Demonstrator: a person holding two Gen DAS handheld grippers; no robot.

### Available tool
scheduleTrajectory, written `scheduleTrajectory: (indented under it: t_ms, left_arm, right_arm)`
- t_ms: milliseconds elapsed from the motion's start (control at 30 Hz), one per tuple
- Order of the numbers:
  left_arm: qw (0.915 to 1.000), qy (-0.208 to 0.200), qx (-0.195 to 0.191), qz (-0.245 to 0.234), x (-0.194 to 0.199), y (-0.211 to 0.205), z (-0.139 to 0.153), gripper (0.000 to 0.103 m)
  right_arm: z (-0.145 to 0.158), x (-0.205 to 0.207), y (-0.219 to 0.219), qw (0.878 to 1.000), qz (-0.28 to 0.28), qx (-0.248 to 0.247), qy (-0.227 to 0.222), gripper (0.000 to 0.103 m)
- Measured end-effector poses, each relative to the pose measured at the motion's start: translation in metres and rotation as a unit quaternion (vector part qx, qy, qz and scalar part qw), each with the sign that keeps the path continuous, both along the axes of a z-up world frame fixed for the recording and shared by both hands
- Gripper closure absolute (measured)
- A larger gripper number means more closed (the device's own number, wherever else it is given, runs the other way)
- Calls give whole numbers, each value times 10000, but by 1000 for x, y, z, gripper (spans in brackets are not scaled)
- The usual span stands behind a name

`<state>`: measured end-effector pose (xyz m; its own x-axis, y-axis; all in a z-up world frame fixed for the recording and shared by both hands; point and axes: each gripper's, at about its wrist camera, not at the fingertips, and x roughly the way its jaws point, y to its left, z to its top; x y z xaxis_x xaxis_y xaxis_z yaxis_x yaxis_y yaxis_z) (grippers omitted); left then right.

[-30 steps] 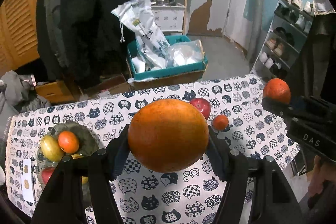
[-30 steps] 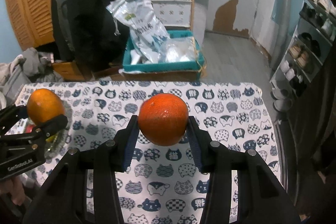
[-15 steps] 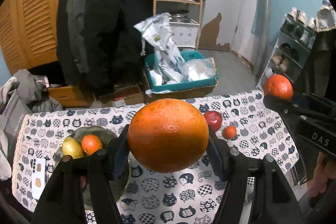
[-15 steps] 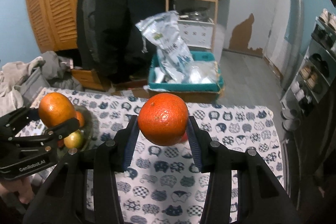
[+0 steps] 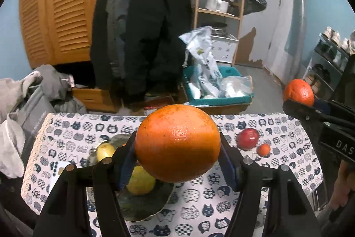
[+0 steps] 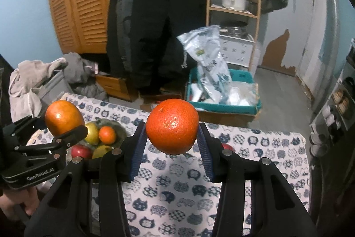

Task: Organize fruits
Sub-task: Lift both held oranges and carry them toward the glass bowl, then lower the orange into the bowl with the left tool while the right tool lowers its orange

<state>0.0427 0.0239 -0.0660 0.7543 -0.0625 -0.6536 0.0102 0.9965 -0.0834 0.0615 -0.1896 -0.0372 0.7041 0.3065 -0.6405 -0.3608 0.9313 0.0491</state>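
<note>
My left gripper (image 5: 177,148) is shut on a large orange (image 5: 177,143) and holds it in the air over the near side of a dark plate (image 5: 144,210). The plate carries a yellow-green fruit (image 5: 105,151) and a yellow one (image 5: 142,181). My right gripper (image 6: 172,132) is shut on a smaller orange (image 6: 172,129) above the cat-print tablecloth (image 6: 177,188). The right wrist view shows the plate's rim (image 6: 118,126) with a mandarin (image 6: 107,134) and a red apple (image 6: 81,151). A second red apple (image 5: 248,138) and a small mandarin (image 5: 263,149) lie loose on the cloth.
Beyond the table's far edge stand a teal crate of plastic bags (image 5: 219,99), hanging black coats (image 5: 142,37), a wooden shelf with a pot (image 5: 217,3) and a shoe rack (image 5: 328,63). Grey clothes (image 5: 20,103) pile up at the left.
Both grippers have risen and drifted left with their oranges. The plate now sits under the left gripper, and the table lies lower in both views.
</note>
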Motion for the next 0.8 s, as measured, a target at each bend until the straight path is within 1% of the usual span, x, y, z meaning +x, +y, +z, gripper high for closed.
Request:
scheduleTrajectory:
  t_ms: [367, 567, 667, 800]
  left_arm:
    - [9989, 43, -61, 467, -7, 50, -6, 35]
    - [9975, 227, -85, 671, -8, 75, -19, 35]
    - [9969, 317, -152, 698, -11, 83, -27, 35]
    - [9959, 446, -145, 777, -13, 93, -37, 35]
  right_arm:
    - [1, 8, 57, 9991, 427, -37, 29, 58]
    - [-5, 16, 85, 9980, 607, 5, 170, 58]
    - [-9, 18, 100, 9972, 704, 15, 251, 58]
    - [-15, 20, 117, 9960, 817, 17, 357, 58]
